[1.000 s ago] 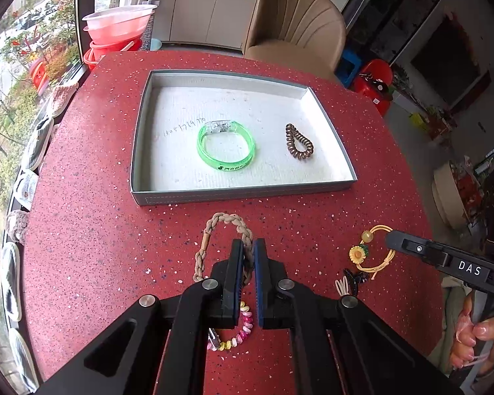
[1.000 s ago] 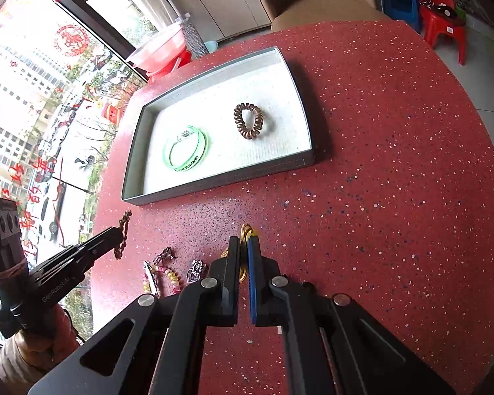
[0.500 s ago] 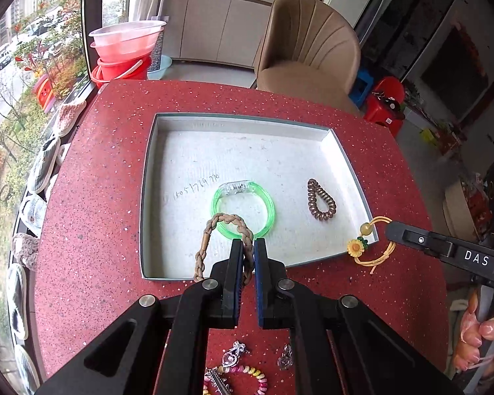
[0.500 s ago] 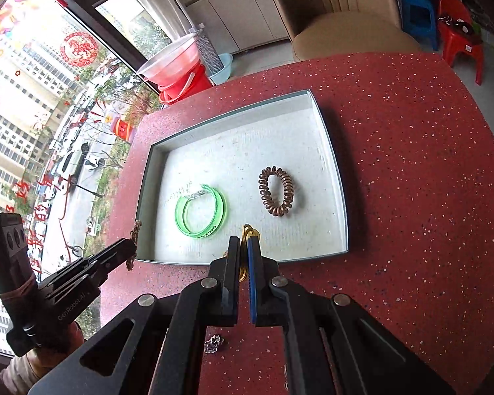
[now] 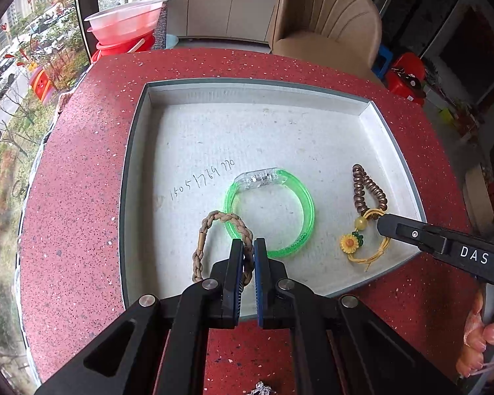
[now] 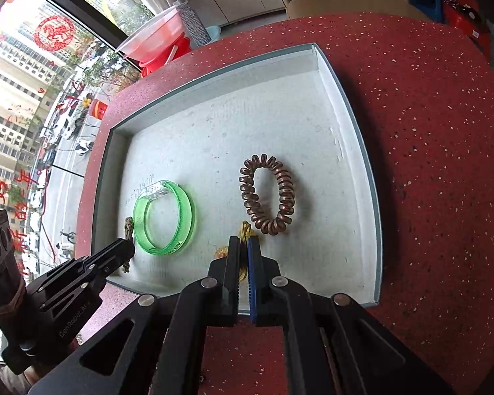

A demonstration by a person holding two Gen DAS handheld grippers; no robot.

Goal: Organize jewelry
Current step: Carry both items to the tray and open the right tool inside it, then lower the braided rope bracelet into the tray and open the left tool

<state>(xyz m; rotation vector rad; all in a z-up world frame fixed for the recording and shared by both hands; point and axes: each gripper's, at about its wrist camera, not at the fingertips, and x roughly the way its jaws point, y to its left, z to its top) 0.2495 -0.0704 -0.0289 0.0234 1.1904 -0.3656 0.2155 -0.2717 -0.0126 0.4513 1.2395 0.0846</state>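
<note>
My left gripper (image 5: pixel 248 242) is shut on a braided tan bracelet (image 5: pixel 210 230) and holds it over the front of the grey tray (image 5: pixel 128 171), overlapping the green bangle (image 5: pixel 304 204). My right gripper (image 6: pixel 243 240) is shut on a yellow cord bracelet (image 6: pixel 245 228) with a sunflower charm (image 5: pixel 349 243), over the tray's front right part beside the brown spiral hair tie (image 6: pixel 266 194). The right gripper also shows in the left wrist view (image 5: pixel 383 223), and the left gripper in the right wrist view (image 6: pixel 128 247).
The tray sits on a round red speckled table (image 5: pixel 75 181). A small silver trinket (image 5: pixel 260 388) lies on the table in front of the tray. A tan chair (image 5: pixel 322 23) and red and pink basins (image 5: pixel 125 29) stand beyond the table's far edge.
Both grippers rose from the table with their bracelets and moved forward over the tray. The beaded bracelet and charms on the table have dropped out of view behind.
</note>
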